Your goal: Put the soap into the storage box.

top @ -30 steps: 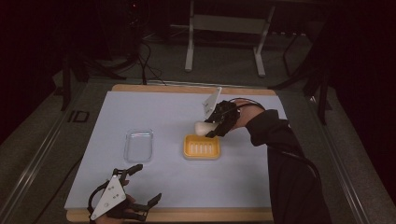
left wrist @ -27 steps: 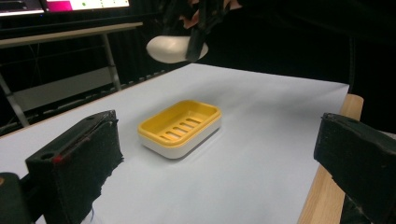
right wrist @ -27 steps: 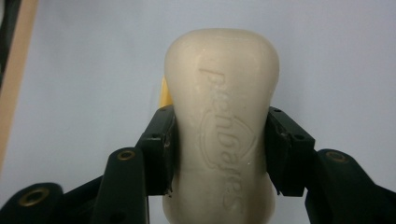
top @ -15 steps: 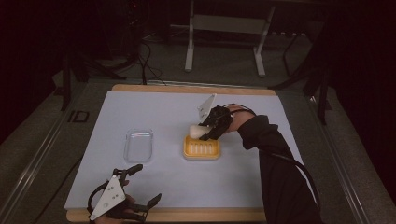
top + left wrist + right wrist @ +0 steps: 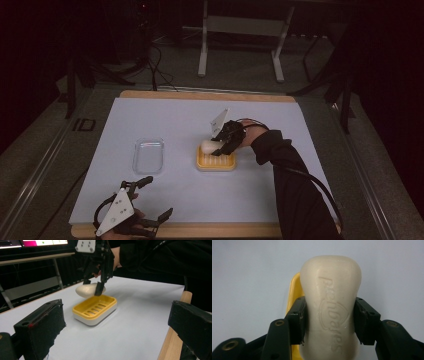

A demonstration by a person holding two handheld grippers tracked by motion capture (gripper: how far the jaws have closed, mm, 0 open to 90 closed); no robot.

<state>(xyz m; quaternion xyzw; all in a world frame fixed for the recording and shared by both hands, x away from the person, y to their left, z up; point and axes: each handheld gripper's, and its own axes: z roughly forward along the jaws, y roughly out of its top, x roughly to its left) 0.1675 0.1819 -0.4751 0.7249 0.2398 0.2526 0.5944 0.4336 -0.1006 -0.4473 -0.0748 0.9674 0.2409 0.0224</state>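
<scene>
Cream soap bar (image 5: 330, 307), rounded, embossed lettering on face. My right gripper (image 5: 223, 141) clamps it at waist, pad on either side, bar held clear above yellow slatted dish (image 5: 95, 309). My left gripper (image 5: 145, 200) spread wide, idle at table's near edge.

soap bar (image 5: 331, 312) hides most of yellow dish (image 5: 293, 292)

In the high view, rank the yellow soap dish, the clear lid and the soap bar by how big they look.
1. Yellow soap dish and clear lid: similar footprint, too close to rank.
2. Soap bar: clearly smallest, though the right gripper partly covers it.
</scene>
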